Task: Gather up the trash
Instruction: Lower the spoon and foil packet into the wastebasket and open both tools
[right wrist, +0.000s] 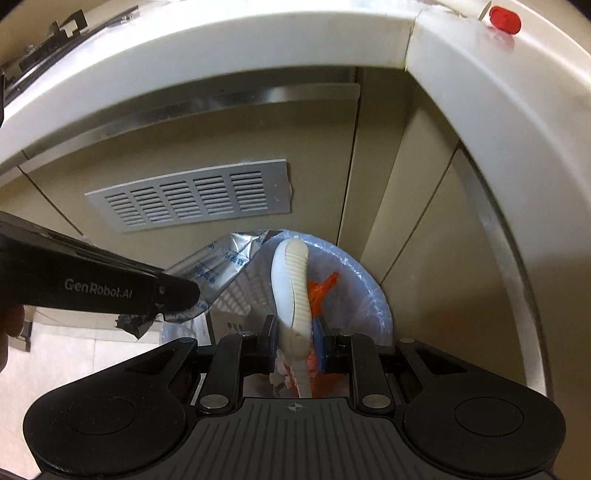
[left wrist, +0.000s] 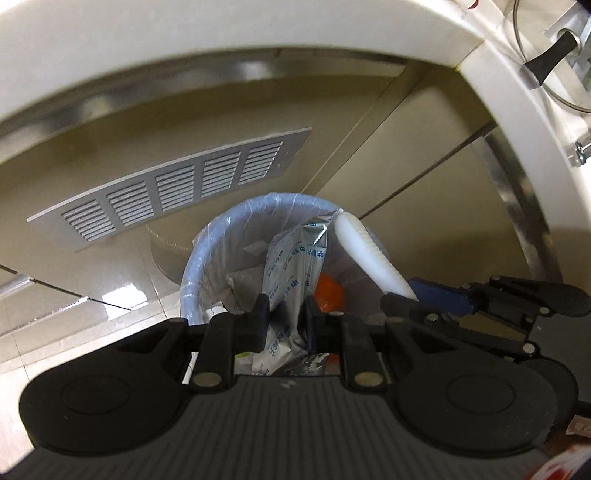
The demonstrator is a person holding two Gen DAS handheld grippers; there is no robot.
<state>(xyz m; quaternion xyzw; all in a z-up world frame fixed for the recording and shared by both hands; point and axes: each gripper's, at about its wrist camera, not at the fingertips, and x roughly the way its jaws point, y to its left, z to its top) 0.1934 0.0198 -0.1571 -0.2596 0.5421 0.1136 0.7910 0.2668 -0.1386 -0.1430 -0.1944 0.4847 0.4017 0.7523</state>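
A round bin [left wrist: 207, 240] lined with a clear plastic bag stands on the floor below both grippers; in the right wrist view the bin [right wrist: 369, 284] lies just beyond the fingers. My left gripper [left wrist: 284, 314] is shut on a crumpled silver foil packet [left wrist: 291, 258] with blue print, held over the bin mouth. My right gripper [right wrist: 295, 332] is shut on a white ribbed curved plastic piece [right wrist: 295, 280], also hanging over the bin. That white piece [left wrist: 369, 254] and the right gripper [left wrist: 406, 301] show at the right of the left wrist view. Orange scraps [left wrist: 327, 293] lie inside the bin.
Beige cabinet doors with a grey louvred vent [right wrist: 192, 199] stand behind the bin. A thick white counter edge [right wrist: 221, 55] arches overhead, with a red cap [right wrist: 504, 20] on top. A pan lid with black handle [left wrist: 550, 59] sits on the counter. Pale floor tiles [left wrist: 55, 325] lie to the left.
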